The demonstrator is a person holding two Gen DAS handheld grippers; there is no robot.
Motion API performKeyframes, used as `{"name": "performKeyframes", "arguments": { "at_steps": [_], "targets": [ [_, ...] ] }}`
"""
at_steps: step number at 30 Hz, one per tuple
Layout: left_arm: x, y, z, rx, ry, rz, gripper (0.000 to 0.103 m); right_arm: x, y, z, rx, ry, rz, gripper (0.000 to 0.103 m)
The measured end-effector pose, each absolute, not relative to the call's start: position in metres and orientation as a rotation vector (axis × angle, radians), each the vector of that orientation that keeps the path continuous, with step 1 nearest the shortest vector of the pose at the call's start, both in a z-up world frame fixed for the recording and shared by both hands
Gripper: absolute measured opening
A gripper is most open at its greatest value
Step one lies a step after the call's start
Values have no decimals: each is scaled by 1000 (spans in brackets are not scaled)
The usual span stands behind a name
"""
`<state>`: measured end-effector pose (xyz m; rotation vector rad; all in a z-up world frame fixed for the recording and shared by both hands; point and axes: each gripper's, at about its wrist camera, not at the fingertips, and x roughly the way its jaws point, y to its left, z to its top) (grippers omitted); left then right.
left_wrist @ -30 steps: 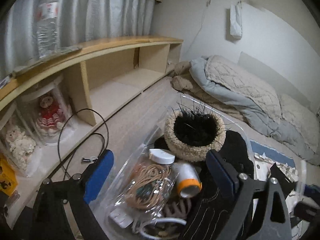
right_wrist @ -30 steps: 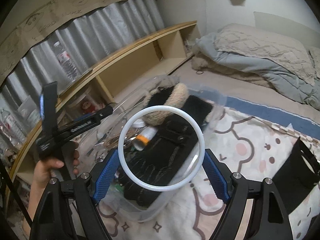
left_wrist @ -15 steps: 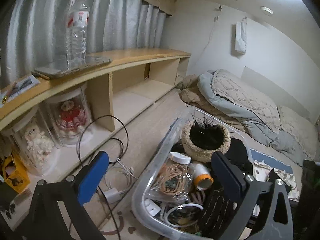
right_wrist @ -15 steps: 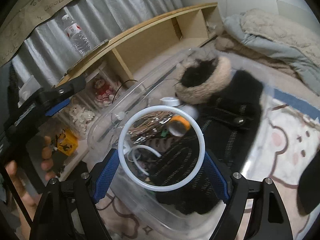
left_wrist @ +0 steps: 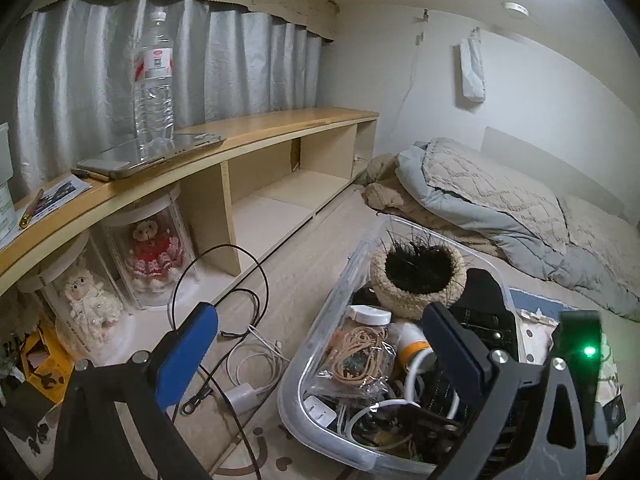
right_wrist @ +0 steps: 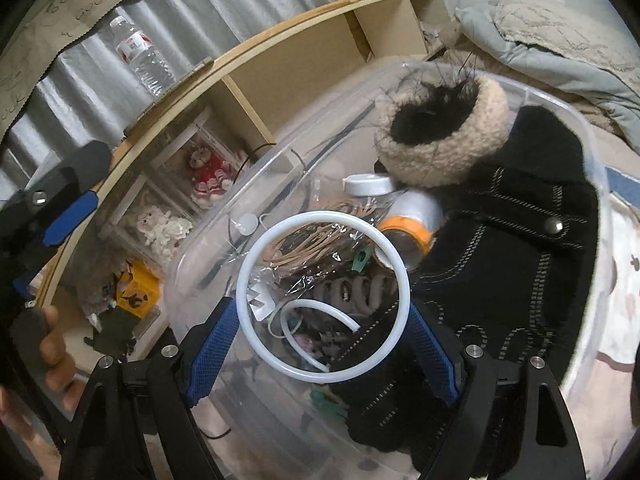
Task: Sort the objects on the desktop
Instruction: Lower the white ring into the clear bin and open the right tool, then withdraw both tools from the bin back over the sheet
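Left view: the left gripper (left_wrist: pixel 316 344) has its jaws wide apart with nothing between them. The clear bin (left_wrist: pixel 320 360) sits ahead, under the right jaw; cables (left_wrist: pixel 248 356) lie on the floor between the jaws. It seems parked aside to leave the bin free.

Right view: the right gripper (right_wrist: pixel 320 344) is clamped across a white ring (right_wrist: pixel 323 297), pads on its opposite sides, held over the bin (right_wrist: pixel 592 148), probably for dropping among the hat (right_wrist: pixel 440 136), jacket (right_wrist: pixel 512 248) and tape (right_wrist: pixel 408 236).
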<state>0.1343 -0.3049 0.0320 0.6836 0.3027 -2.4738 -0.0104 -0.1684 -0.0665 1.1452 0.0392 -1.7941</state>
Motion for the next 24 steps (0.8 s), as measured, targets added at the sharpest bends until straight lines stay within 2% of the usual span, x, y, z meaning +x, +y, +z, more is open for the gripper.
{"name": "performKeyframes", "arguments": {
  "at_steps": [4, 5, 7, 15, 16, 17, 18, 20, 24],
  "targets": [
    [129, -299, 29, 706, 258, -2494, 103, -9, -174, -72, 1146, 3, -1769, 85],
    [129, -297, 28, 707, 244, -2495, 103, -8, -174, -70, 1144, -20, -1744, 91],
    [129, -298, 29, 696, 245, -2496, 103, -6, -174, -67, 1146, -30, -1727, 95],
    [130, -301, 28, 696, 262, -2502, 103, -18, -166, -67, 1185, -56, -1740, 94],
    [131, -301, 28, 695, 263, -2501, 103, -19, -166, -69, 1193, -49, -1737, 86],
    [131, -302, 28, 694, 267, -2501, 103, -21, -166, -71, 1195, -42, -1726, 73],
    [131, -303, 28, 692, 275, -2504, 103, -22, -167, -73, 1202, -35, -1717, 68],
    [131, -303, 28, 693, 285, -2506, 103, -23, -167, -77, 1206, -35, -1695, 51],
    [130, -304, 28, 694, 294, -2503, 103, -19, -165, -74, 1176, -14, -1679, 37]
  ]
}}
